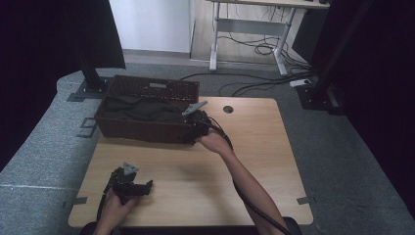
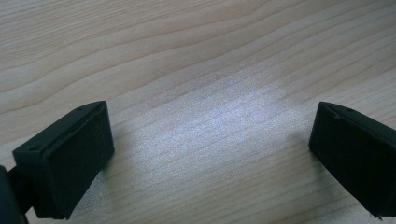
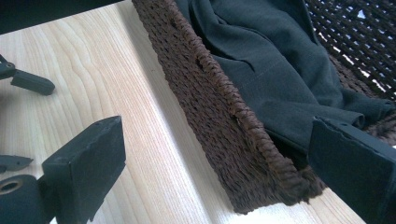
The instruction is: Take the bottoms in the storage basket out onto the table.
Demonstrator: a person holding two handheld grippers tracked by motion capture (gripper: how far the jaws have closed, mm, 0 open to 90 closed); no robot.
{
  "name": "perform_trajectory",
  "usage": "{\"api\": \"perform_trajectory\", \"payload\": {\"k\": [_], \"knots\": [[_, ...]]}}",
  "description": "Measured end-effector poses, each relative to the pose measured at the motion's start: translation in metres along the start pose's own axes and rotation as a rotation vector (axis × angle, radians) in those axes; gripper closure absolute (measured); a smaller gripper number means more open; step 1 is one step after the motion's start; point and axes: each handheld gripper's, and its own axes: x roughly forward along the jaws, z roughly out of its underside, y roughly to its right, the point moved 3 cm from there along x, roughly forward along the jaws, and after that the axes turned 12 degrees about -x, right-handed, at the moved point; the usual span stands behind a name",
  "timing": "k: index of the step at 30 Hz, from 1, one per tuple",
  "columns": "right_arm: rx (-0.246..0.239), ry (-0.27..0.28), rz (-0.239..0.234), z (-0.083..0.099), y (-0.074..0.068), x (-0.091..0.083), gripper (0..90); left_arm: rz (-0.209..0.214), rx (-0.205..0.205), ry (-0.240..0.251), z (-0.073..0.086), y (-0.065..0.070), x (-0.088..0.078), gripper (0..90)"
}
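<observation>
Tongs in the right hand (image 1: 196, 128) sit at the near right corner of the brown woven basket (image 1: 147, 90) in the high view, at the far left of the tabletop (image 1: 244, 161). A dark garment (image 1: 142, 110) lies crumpled inside the basket. The left tongs (image 1: 139, 186) rest low over the wood near the front left edge, held in the person's left hand (image 1: 115, 205), well apart from the basket.

Left gripper view: the jaws of the left tongs (image 2: 210, 144) stand wide apart over bare wood grain, with nothing between them.

Right gripper view: the right tongs (image 3: 219, 158) are also spread, and they straddle the basket's near wall (image 3: 224, 116). One jaw is outside over the tabletop, the other inside just beside the dark garment's (image 3: 275, 70) folded edge. Whether that inner jaw touches the cloth I cannot tell.

Judging from this, the step in hand is the reach for the garment, or possibly a grip on the basket's rim. The next move likely calls for shifting the right tongs further in, over a fold of cloth, then closing on it without pinching the woven wall.
</observation>
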Motion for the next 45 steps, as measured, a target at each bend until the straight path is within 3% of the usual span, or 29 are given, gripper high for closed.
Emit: {"api": "perform_trajectory", "payload": {"k": [15, 20, 30, 45], "knots": [[-0.046, -0.071, -0.027, 0.006, -0.002, 0.013, 3.0, 0.000, -0.001, 0.001, 0.000, 0.000, 0.000, 0.0], [-0.010, -0.058, -0.046, 0.007, 0.000, 0.012, 4.5, 0.000, -0.001, 0.001, 0.000, 0.000, 0.000, 0.0], [-0.074, -0.101, -0.001, 0.009, -0.004, 0.014, 5.9, -0.001, -0.002, 0.001, 0.000, 0.000, 0.000, 0.0], [-0.046, -0.095, 0.012, 0.018, -0.001, 0.005, 6.2, -0.002, -0.002, 0.000, 0.000, 0.000, 0.000, 0.0]]}}
